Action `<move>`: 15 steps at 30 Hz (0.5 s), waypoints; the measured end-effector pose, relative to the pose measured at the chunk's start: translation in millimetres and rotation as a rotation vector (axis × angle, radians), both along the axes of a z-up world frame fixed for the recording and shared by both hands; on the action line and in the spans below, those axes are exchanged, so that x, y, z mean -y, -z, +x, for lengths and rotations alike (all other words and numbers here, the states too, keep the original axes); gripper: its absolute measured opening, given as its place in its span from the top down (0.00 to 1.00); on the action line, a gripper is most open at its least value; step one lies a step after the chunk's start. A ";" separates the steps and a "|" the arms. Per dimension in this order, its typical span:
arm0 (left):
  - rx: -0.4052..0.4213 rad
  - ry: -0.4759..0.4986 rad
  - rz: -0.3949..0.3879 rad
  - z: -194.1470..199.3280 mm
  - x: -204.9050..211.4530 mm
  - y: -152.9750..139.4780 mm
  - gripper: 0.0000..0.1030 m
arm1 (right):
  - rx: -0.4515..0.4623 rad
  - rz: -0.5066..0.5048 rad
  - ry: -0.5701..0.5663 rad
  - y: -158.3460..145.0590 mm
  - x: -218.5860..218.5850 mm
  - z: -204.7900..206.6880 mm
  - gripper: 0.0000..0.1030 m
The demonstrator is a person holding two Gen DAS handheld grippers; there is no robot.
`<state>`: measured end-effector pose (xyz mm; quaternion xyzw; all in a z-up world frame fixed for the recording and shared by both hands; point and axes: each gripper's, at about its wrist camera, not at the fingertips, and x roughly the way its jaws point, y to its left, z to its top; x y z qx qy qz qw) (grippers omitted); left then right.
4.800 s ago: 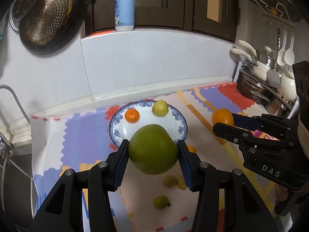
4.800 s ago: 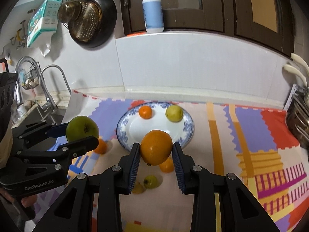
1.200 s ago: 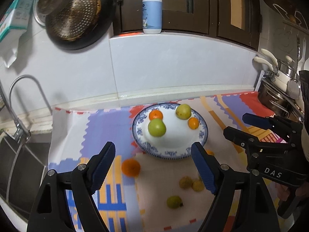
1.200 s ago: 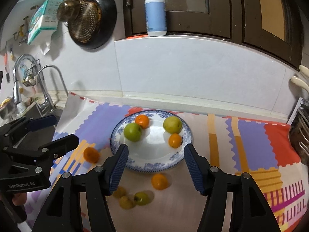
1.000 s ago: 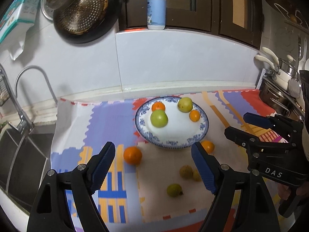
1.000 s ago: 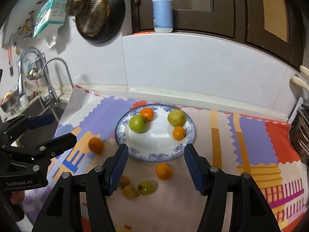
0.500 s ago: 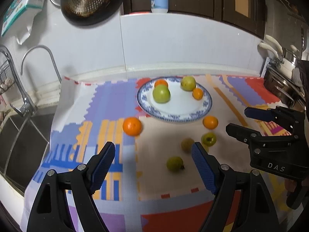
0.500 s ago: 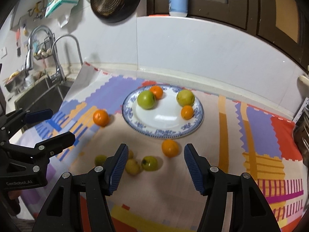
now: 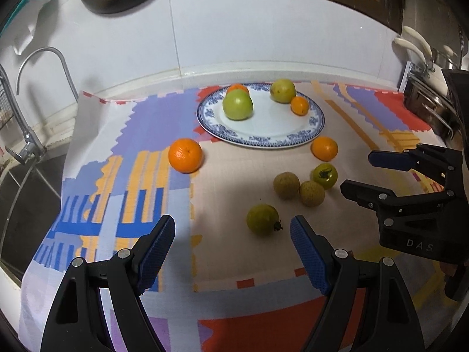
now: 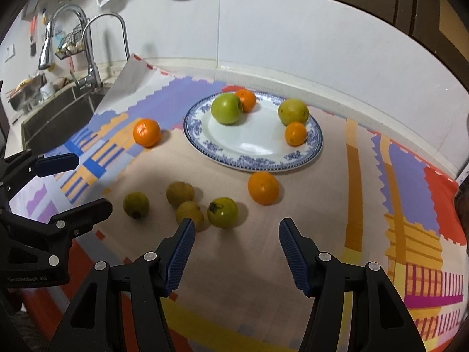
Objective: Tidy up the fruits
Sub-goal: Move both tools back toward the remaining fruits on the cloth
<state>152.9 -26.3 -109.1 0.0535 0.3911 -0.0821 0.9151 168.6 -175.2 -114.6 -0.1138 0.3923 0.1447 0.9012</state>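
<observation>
A blue-rimmed white plate (image 9: 310, 135) (image 10: 263, 158) holds a big green fruit (image 9: 237, 105) (image 10: 226, 108), two small oranges and a yellow-green fruit (image 9: 283, 91) (image 10: 293, 112). On the mat lie an orange at the left (image 9: 185, 155) (image 10: 146, 132), an orange by the plate's front rim (image 9: 324, 148) (image 10: 263, 188), a green tomato (image 9: 324, 176) (image 10: 222, 212), two brownish fruits (image 9: 286, 185) (image 10: 180, 193) and a small green fruit (image 9: 262, 220) (image 10: 136, 204). My left gripper (image 9: 233, 245) (image 10: 76, 182) is open and empty, close above the small green fruit. My right gripper (image 10: 236, 243) (image 9: 356, 173) is open and empty, just short of the tomato.
A sink and tap (image 9: 26, 135) (image 10: 91, 67) lie left of the patterned mat (image 9: 140, 129). Pots (image 9: 431, 99) stand at the right. A white tiled wall (image 9: 263, 29) rises behind the plate. A pan hangs at the top left.
The green fruit and the orange once held now lie on the plate. Both open grippers have pulled back and lowered toward the loose fruit on the mat.
</observation>
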 end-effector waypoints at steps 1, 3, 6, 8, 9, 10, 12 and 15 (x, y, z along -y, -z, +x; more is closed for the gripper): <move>-0.008 0.004 -0.002 1.6 1.2 2.5 0.22 | -0.005 0.002 0.001 2.3 0.9 1.4 0.41; -0.027 0.014 -0.005 5.6 3.2 6.8 0.22 | -0.017 0.004 0.002 6.1 2.1 4.7 0.42; -0.046 0.024 -0.012 10.7 5.3 11.2 0.22 | -0.030 0.008 -0.004 10.4 2.7 9.9 0.45; -0.051 0.029 -0.014 12.9 6.9 12.7 0.22 | -0.040 0.012 -0.011 13.5 2.3 13.8 0.46; -0.053 0.034 -0.014 14.0 8.2 13.5 0.22 | -0.043 0.013 -0.013 14.9 2.3 15.4 0.47; -0.056 0.039 -0.013 15.3 9.4 14.5 0.22 | -0.049 0.016 -0.018 16.4 2.0 17.2 0.48; -0.058 0.049 -0.016 17.4 12.1 16.0 0.24 | -0.057 0.022 -0.025 18.1 1.7 19.4 0.50; -0.064 0.057 -0.021 21.2 15.3 18.6 0.29 | -0.066 0.026 -0.035 21.1 0.6 22.9 0.52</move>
